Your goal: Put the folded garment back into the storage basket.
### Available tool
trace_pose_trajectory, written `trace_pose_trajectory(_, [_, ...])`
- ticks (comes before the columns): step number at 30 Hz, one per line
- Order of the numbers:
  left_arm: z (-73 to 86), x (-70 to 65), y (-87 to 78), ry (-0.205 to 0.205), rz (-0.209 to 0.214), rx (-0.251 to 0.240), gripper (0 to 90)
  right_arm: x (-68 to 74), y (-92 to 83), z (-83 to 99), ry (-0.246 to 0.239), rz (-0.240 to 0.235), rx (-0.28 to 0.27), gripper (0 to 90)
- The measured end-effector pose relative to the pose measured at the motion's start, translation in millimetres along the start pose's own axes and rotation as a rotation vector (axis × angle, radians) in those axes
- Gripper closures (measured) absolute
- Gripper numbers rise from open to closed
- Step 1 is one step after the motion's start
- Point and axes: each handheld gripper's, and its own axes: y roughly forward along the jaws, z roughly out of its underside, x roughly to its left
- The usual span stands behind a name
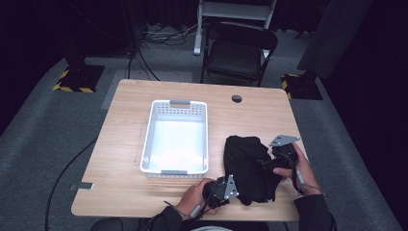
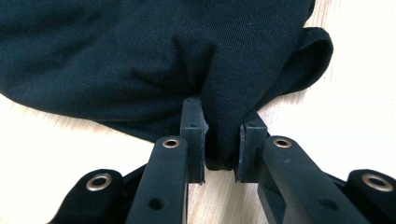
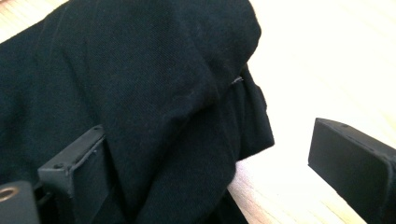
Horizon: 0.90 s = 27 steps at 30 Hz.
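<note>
A crumpled black cloth point(image 1: 249, 166) lies on the wooden table point(image 1: 120, 159) near its front right corner. From the cloth's near left side, my left gripper point(image 1: 236, 191) has a bunched fold of the cloth point(image 2: 140, 56) pinched between its pads; this left gripper point(image 2: 223, 128) is shut on it. My right gripper point(image 1: 270, 161) reaches in from the cloth's right side. In the right gripper view the right gripper point(image 3: 210, 154) stands wide open. The cloth point(image 3: 140, 93) lies against one pad point(image 3: 77, 168), and the other pad is clear over bare wood.
A white plastic basket point(image 1: 179, 102) stands mid-table, left of the cloth, with nothing in it. A cable hole point(image 1: 236, 98) sits in the table's far side. A black folding chair point(image 1: 238, 53) stands behind the table. Cables run over the grey floor.
</note>
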Motion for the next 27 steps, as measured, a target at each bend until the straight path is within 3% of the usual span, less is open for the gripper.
trace_pose_trajectory(15, [0.2,-0.4,0.1,0.0,-0.001,-0.002,77.1,-7.1,23.1,9.9,0.088,-0.064,0.053,0.5])
trace_pose_trajectory(20, [0.4,-1.1,0.2,0.0,-0.006,-0.004,77.0,-9.4,28.0,14.6,0.129,-0.092,0.068,0.5])
trace_pose_trajectory(27, [0.6,-1.8,0.5,0.0,-0.01,-0.008,77.0,-10.6,30.3,18.3,0.151,-0.111,0.072,0.5])
